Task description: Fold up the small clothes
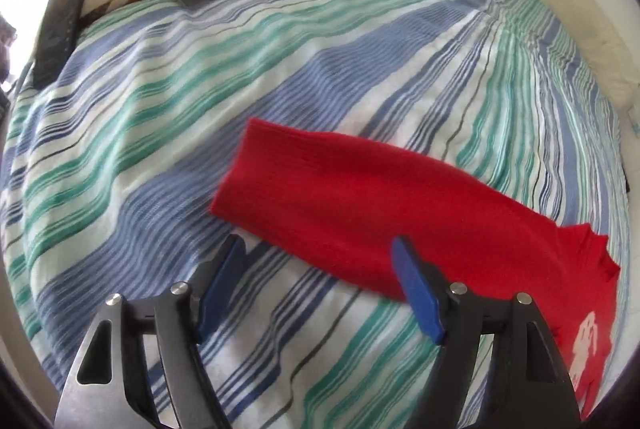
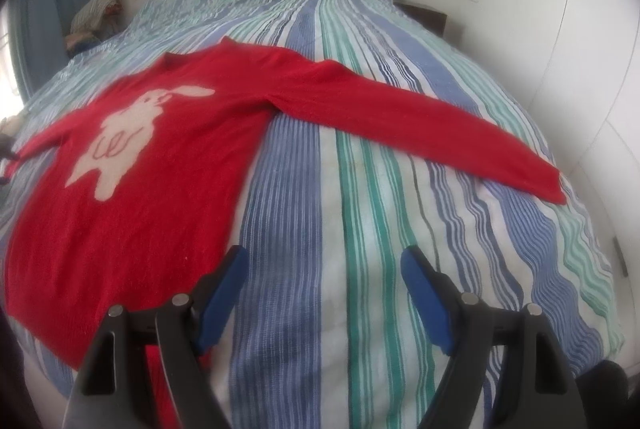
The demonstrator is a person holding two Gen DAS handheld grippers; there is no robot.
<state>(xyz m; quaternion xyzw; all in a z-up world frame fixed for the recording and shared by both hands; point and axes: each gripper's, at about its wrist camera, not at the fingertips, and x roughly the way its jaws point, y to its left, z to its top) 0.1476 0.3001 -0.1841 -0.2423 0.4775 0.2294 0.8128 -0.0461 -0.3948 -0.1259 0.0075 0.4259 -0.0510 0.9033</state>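
Right wrist view: a red sweater with a pale rabbit design lies flat, front up, on a bed with a blue, green and white striped cover. One sleeve stretches out to the right. The right gripper hovers near the sweater's near right edge, jaws spread wide, empty. Left wrist view: the left gripper, also wide and empty, hovers beside the other sleeve.
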